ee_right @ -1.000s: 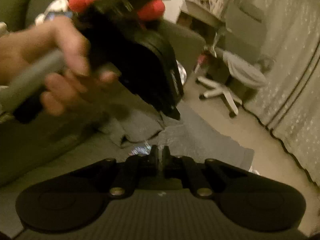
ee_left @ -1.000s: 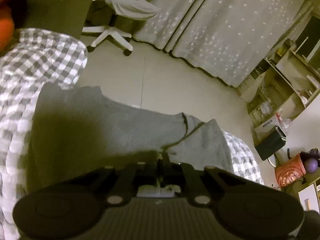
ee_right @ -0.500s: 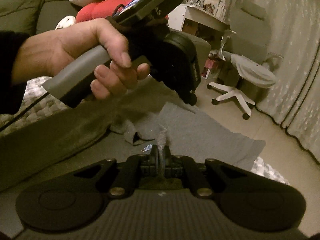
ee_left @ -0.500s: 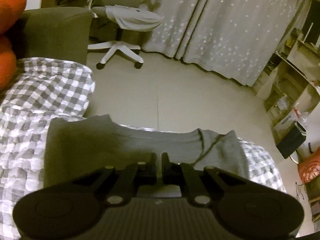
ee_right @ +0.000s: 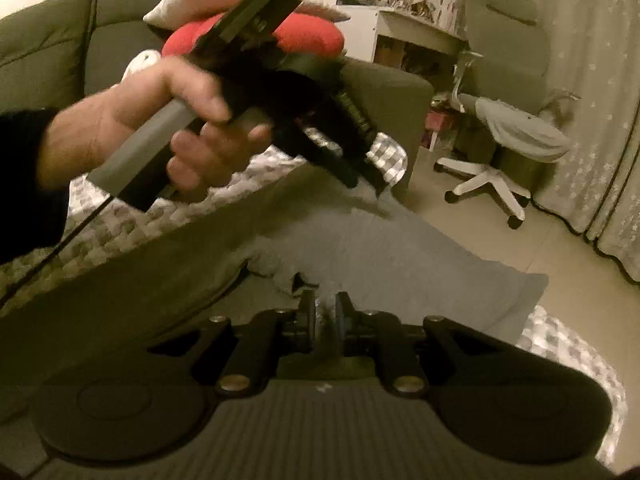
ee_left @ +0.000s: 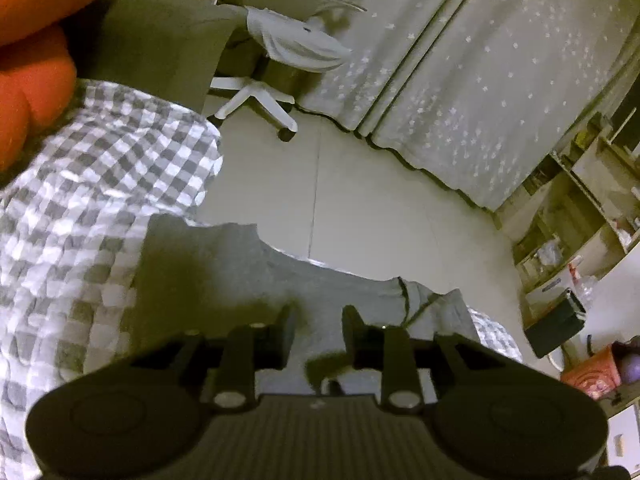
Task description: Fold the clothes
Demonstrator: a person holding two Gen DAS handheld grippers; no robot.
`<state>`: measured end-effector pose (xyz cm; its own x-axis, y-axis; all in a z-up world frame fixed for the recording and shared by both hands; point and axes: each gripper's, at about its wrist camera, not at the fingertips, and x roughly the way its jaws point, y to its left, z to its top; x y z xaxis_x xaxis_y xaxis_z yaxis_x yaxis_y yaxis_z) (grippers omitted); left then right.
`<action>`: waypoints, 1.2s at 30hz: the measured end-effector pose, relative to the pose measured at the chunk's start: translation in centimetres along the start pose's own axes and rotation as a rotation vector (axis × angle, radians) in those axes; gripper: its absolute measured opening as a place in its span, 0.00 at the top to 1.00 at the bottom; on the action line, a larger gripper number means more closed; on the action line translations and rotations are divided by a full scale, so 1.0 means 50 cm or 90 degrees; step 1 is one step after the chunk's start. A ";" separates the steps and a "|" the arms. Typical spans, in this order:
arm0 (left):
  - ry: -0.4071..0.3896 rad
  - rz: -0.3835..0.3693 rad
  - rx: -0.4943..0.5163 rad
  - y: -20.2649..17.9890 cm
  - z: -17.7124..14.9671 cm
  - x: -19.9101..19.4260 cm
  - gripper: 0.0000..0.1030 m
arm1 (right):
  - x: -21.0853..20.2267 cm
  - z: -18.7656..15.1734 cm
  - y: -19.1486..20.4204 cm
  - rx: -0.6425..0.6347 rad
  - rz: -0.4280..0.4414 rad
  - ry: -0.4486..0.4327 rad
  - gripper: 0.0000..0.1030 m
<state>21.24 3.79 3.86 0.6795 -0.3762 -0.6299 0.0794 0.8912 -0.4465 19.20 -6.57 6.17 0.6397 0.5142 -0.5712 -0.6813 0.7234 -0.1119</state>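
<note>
Fingers, left gripper (ee_left: 316,336): parted and opening, nothing between them, poised over the grey garment (ee_left: 240,276).
Fingers, right gripper (ee_right: 325,314): narrowly apart and opening, grey cloth between the pads.
Grey garment: spread flat on the checked bedcover (ee_left: 80,208), its far end at the edge nearest the floor (ee_left: 360,208).
Left hand (ee_right: 160,128): wrapped round its gripper's handle.

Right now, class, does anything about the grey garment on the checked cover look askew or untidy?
Yes. The grey garment lies mostly flat on the checked cover, but its far edge hangs over the cover's edge, and a bunched fold sits near the right gripper.
</note>
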 end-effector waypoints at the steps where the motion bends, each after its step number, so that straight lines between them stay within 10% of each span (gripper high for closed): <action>1: 0.000 -0.002 0.002 -0.002 -0.006 0.002 0.67 | 0.000 0.000 -0.001 0.001 -0.001 -0.001 0.85; 7: 0.034 -0.006 0.042 -0.027 -0.043 0.051 0.65 | 0.049 -0.014 0.012 -0.017 -0.033 0.047 0.85; 10: 0.030 0.023 0.080 -0.049 -0.047 0.060 0.98 | 0.058 -0.017 0.017 -0.029 -0.055 0.054 0.85; 15: -0.035 -0.012 0.086 -0.064 -0.034 0.014 0.98 | 0.050 -0.022 -0.005 -0.003 -0.057 0.049 0.99; 23: -0.012 -0.010 0.051 -0.028 -0.046 0.042 0.96 | -0.001 -0.016 -0.060 0.077 -0.005 0.002 0.84; 30: -0.014 -0.006 0.060 -0.024 -0.050 0.035 0.94 | 0.001 -0.035 -0.290 0.398 -0.146 0.012 0.84; 36: -0.001 -0.011 0.057 -0.020 -0.054 0.045 0.94 | 0.080 -0.006 -0.360 0.411 -0.152 0.014 0.84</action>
<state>20.72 1.38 1.18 0.6789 -0.3915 -0.6211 0.1560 0.9036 -0.3990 33.93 -17.66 5.66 0.7338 0.3015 -0.6088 -0.1693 0.9490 0.2658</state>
